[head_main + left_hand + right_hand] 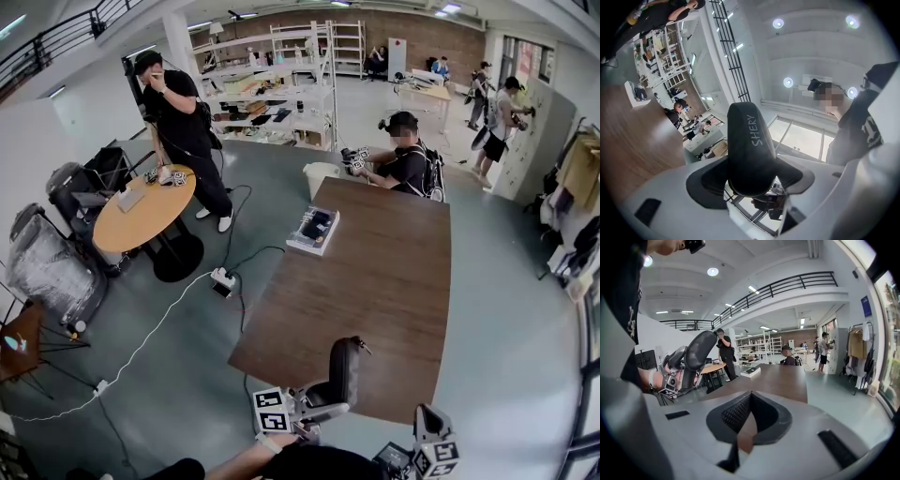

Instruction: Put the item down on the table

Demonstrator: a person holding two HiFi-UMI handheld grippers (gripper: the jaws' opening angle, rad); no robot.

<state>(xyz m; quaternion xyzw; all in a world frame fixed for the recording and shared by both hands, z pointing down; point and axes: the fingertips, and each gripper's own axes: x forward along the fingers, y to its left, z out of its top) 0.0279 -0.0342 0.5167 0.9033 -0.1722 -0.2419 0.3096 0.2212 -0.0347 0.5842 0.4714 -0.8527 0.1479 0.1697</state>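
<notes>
Three cameras at the near end of the bench (394,281).
The head view looks steeply down along it from above. The right gripper view looks low and level along it. The left gripper view tilts ceilingward, with the bench at its left edge.

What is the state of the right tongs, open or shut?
Shut and empty. In the right gripper view the two pads of the right tongs meet at the tips, with nothing between them.

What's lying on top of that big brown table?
One flat box lies near the far left edge of the table. The black case is held upright in the left gripper, not lying on it. The patch of tabletop behind the case is hidden.
</notes>
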